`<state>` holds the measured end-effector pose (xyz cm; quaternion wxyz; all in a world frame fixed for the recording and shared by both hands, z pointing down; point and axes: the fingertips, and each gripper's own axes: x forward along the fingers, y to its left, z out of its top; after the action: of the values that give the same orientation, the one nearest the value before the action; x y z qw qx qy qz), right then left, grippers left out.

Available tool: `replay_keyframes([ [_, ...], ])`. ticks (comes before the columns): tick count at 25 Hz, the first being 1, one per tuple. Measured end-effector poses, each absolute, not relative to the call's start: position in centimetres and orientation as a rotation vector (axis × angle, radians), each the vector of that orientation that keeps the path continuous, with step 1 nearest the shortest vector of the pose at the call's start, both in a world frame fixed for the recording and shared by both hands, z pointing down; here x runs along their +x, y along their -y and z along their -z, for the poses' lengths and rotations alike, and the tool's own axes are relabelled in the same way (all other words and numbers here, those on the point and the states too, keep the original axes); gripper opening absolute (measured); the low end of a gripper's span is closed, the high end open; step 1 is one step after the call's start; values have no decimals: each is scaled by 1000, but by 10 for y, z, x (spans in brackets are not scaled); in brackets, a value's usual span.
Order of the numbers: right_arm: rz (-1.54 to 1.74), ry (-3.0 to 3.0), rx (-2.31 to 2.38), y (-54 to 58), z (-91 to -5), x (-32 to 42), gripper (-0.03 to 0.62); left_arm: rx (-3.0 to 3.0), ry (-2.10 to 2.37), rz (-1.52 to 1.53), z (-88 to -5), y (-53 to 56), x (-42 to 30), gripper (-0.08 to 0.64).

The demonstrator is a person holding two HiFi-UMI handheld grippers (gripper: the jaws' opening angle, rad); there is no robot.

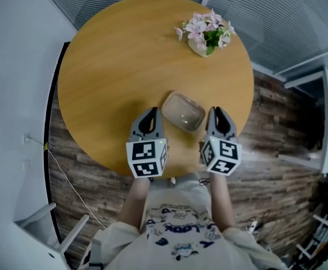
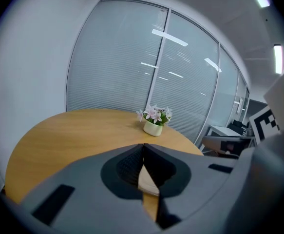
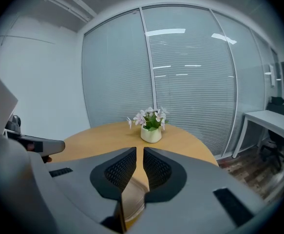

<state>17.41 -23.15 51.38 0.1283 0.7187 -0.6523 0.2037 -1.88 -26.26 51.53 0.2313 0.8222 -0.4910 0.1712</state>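
Left tool (image 1: 151, 113) and right tool (image 1: 217, 112) flank container (image 1: 183, 111)

A translucent rounded plastic container (image 1: 183, 111) sits near the front edge of the round wooden surface (image 1: 113, 66), between the left hand-held gripper (image 1: 150, 112) and the right hand-held gripper (image 1: 217, 111). A small white pot of pink flowers (image 1: 206, 34) stands well behind it, far right.
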Motion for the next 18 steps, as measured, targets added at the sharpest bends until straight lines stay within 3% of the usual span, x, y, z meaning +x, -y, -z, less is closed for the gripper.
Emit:
replay_keyframes([
  [18, -760, 1822, 1904, 242, -597, 184, 31, 2075, 1314, -639, -596, 273, -15, 3],
])
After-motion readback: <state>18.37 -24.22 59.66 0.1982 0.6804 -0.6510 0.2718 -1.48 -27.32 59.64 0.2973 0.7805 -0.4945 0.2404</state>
